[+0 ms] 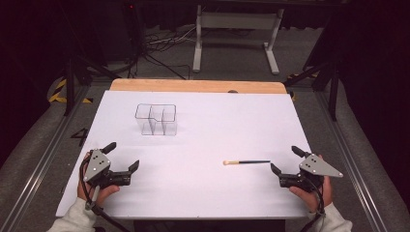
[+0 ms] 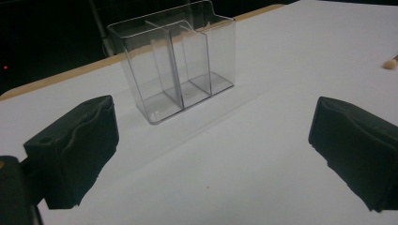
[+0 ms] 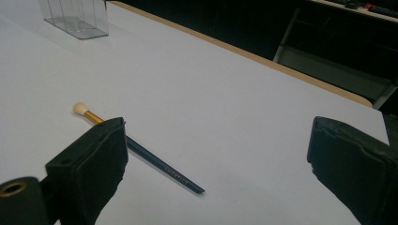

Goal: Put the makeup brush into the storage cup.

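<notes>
- The right tongs [image 1: 285, 160] are held spread wide and empty, low over the near right part of the table; through the right gripper view the two black jaws are seen well apart, with nothing between them.
- The left tongs [image 1: 122, 156] are likewise spread and empty at the near left corner, pointed toward the far side of the table.
- A dark blue pencil [image 1: 247, 162] lies flat on the table just beside the right tongs, its pale eraser end [image 3: 80, 108] and gold ferrule turned toward the table's middle and its tip toward the right tongs.
- A clear plastic organizer [image 1: 156, 119] with upright dividers stands well apart from the pencil, toward the far left; in the left gripper view [image 2: 173, 61] its compartments appear empty, though the clear walls make that hard to be sure of.
- The likely work is judged to be the lifting of the pencil and its placing in the organizer.
- A slip may be expected: the pencil is thin and round, so it could roll away under jaws closed off-centre, or tilt when pinched near one end.
- The light organizer could be tipped or pushed if struck by the pencil on entry.
- The table [image 1: 203, 193] is covered in smooth white, with a wooden edge [image 1: 193, 86] at the far side.
- Beyond it a dark room is seen, with cables on the floor and a white metal stand [image 1: 237, 29].
</notes>
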